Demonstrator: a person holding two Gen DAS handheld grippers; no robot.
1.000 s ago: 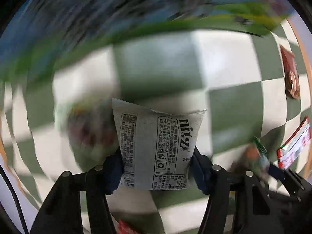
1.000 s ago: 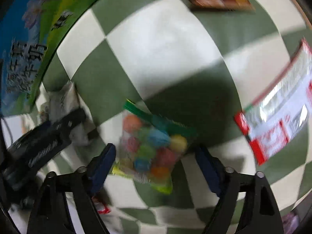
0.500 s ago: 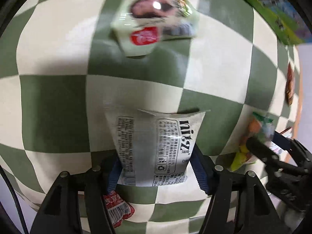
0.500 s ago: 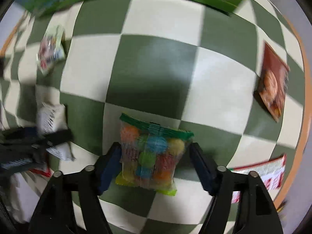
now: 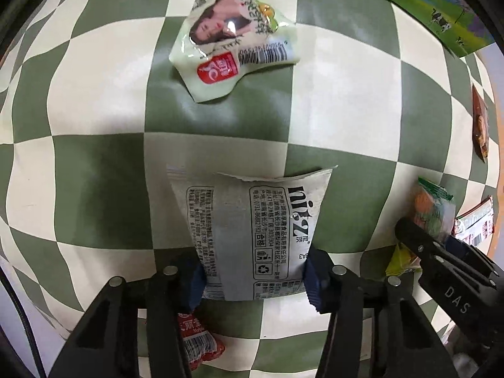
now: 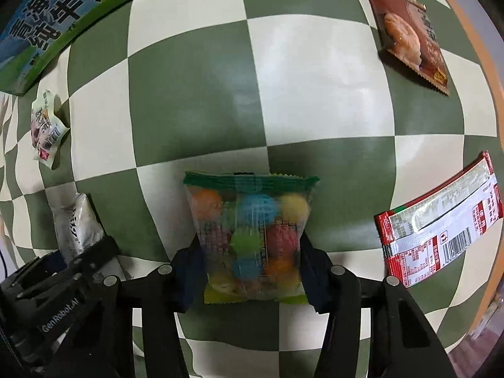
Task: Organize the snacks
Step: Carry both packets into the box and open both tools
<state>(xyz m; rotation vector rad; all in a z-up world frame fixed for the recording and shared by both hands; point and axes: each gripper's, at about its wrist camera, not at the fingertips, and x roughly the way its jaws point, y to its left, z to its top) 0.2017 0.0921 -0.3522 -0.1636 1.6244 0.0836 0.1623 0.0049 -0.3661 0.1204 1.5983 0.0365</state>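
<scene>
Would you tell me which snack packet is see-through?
The candy bag gripped by the right gripper: coloured balls show through it, while the other packets are opaque.

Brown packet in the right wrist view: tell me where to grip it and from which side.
Take the brown packet from above, across its narrow width at the middle. It lies flat and tilted on the checked cloth with bare cloth all round, so turn the tool to match its slant.

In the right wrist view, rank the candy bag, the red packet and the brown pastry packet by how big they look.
1. candy bag, nearest the camera, so inflated
2. red packet
3. brown pastry packet
</scene>
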